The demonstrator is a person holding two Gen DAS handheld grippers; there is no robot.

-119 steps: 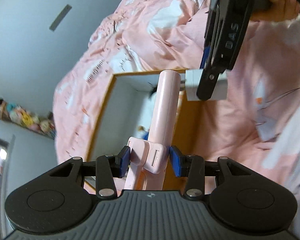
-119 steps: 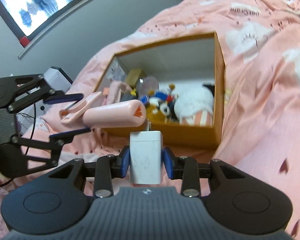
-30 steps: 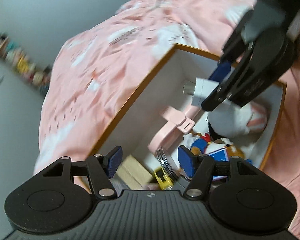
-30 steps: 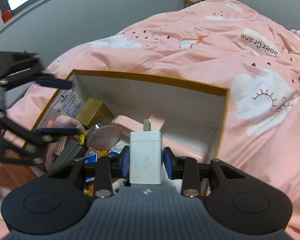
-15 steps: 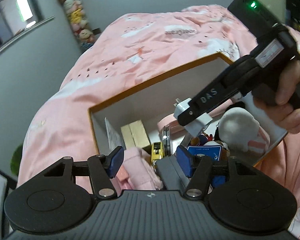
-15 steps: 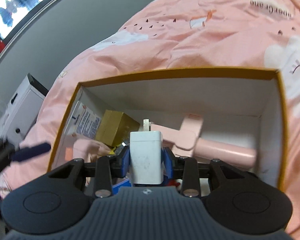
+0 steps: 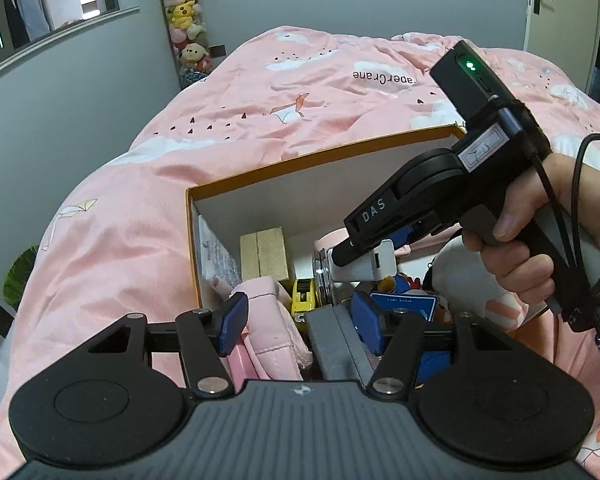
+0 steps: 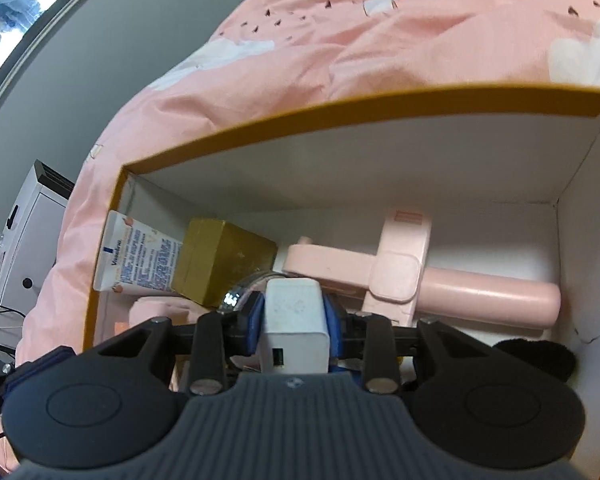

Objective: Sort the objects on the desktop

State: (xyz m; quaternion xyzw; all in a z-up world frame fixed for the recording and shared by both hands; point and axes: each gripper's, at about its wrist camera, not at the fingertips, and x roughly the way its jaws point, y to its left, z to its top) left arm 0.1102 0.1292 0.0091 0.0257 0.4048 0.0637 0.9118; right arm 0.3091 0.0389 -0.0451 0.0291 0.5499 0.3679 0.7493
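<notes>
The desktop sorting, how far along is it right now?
Mostly done, by the look of it. The orange-rimmed box already holds the pink fan, a gold box, a Vaseline tube and toys. In hand: the right gripper is shut on the white charger, low inside the box. The left gripper is open and empty. Left: release the charger. Anything still outside the box is out of view.
</notes>
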